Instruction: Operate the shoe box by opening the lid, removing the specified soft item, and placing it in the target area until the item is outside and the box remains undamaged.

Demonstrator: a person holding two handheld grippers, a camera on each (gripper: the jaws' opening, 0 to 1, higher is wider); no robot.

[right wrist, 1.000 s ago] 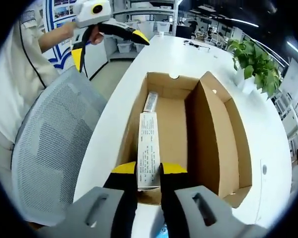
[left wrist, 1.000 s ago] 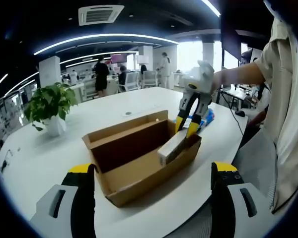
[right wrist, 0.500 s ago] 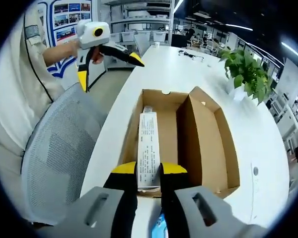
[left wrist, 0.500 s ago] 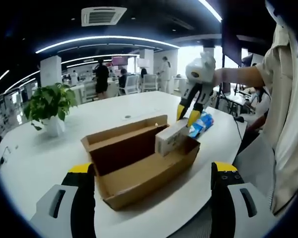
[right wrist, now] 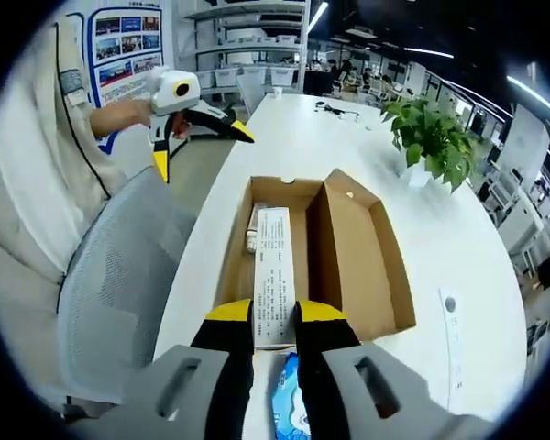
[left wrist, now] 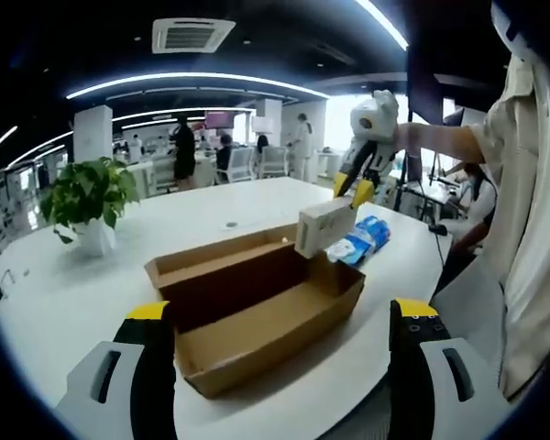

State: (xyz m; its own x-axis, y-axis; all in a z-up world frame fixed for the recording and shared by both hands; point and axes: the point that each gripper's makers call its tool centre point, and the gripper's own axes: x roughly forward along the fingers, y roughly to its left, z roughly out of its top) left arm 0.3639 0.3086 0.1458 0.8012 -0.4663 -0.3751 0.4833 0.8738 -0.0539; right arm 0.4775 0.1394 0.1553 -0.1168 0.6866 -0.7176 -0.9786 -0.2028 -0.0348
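Shoe box (left wrist: 257,307) sits lid-open at frame centre on the white table (left wrist: 92,284). My right gripper (right wrist: 275,316) is clamped on a long white carton (right wrist: 273,275), lifted clear above the box's right end (extraction step, I'd say). Next I need to carry it to the target area, probably near the blue packet (left wrist: 365,236). My left gripper (left wrist: 280,344) is spread wide, holding nothing. A second item (right wrist: 251,229) lies half hidden under the carton; carton print is unreadable.

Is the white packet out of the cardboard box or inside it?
Out. The right gripper holds the white packet in the air above the open cardboard box, not touching it.
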